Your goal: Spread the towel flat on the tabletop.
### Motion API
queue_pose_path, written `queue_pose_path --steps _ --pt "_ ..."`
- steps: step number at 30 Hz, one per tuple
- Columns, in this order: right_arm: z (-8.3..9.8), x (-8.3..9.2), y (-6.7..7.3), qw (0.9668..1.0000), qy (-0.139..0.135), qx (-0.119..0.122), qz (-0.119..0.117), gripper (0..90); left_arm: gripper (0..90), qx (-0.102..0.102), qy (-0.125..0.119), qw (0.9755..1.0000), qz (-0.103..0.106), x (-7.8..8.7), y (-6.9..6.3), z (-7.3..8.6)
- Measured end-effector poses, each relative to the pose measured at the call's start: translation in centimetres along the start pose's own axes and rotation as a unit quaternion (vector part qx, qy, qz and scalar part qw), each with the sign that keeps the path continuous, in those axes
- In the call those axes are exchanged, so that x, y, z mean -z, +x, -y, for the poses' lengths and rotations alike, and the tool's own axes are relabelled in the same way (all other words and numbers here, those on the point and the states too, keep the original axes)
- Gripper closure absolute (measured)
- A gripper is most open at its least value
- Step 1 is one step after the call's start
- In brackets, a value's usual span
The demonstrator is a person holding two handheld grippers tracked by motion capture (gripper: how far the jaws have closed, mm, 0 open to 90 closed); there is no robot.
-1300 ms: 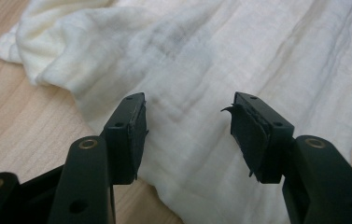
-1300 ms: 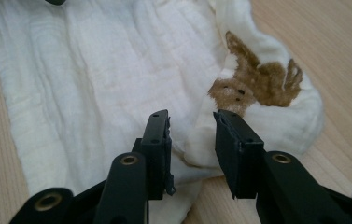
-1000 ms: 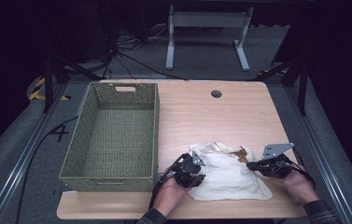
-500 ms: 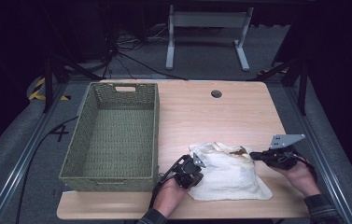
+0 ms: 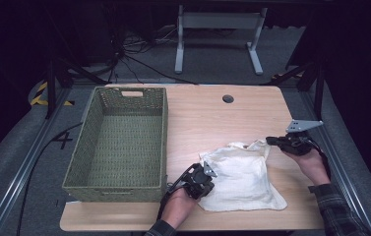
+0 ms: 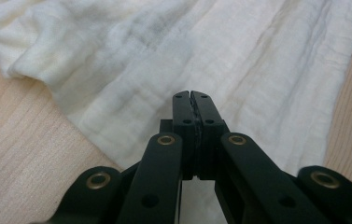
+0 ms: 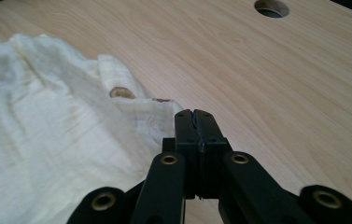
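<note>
We hold our left gripper (image 5: 203,178) low at the near left, forearm coming up from the bottom edge, jaws pressed together. Our right gripper (image 5: 274,140) sits far out to the right, pointing left, jaws likewise closed, wrist in a plaid sleeve.

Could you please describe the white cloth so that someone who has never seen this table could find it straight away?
Start at the wooden table and find the green woven basket on its left half. To the basket's right, near the front edge, lies the cloth, with the left gripper and the right gripper at its edges. It is the only soft, wrinkled, cream-white thing there.
</note>
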State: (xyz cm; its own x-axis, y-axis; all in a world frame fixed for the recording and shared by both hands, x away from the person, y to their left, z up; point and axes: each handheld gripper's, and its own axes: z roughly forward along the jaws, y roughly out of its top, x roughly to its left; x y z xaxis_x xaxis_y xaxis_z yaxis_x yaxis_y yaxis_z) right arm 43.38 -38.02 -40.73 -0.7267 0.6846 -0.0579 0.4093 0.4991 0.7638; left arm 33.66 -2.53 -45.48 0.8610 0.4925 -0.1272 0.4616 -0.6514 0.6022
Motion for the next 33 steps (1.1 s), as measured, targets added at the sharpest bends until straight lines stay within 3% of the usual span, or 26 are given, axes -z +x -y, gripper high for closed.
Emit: queue_pose_path --steps 6,9,12,16,23,27,33 --pt "-0.2 -1.3 -2.1 0.9992 0.009 -0.011 0.036 89.6 89.6 -0.004 0.002 1.0 -0.004 0.0 -0.1 0.0" --pt "0.1 -1.9 -3.2 0.9968 0.023 -0.02 0.074 89.4 89.6 -0.002 0.002 1.0 -0.004 0.0 -0.1 0.0" --pt "0.6 -1.5 -3.5 0.9962 0.004 -0.039 0.078 83.6 89.6 -0.001 0.001 1.0 0.0 0.0 0.0 0.0" --pt "1.2 0.5 -2.4 0.9978 -0.007 -0.039 0.053 82.8 89.5 -0.002 0.001 1.0 -0.002 0.0 -0.1 0.0" --pt "2.8 1.8 -0.5 0.9993 0.01 -0.036 0.01 89.0 89.3 0.002 -0.001 1.0 0.003 0.0 0.0 0.1" --pt "3.5 1.0 0.6 0.9988 0.031 -0.034 -0.016 89.2 89.2 0.002 -0.001 1.0 0.003 0.0 0.0 0.1" --pt "3.9 -1.2 1.7 0.9965 0.077 -0.018 -0.025 89.3 89.2 0.002 -0.001 1.0 0.002 0.0 0.0 0.1"
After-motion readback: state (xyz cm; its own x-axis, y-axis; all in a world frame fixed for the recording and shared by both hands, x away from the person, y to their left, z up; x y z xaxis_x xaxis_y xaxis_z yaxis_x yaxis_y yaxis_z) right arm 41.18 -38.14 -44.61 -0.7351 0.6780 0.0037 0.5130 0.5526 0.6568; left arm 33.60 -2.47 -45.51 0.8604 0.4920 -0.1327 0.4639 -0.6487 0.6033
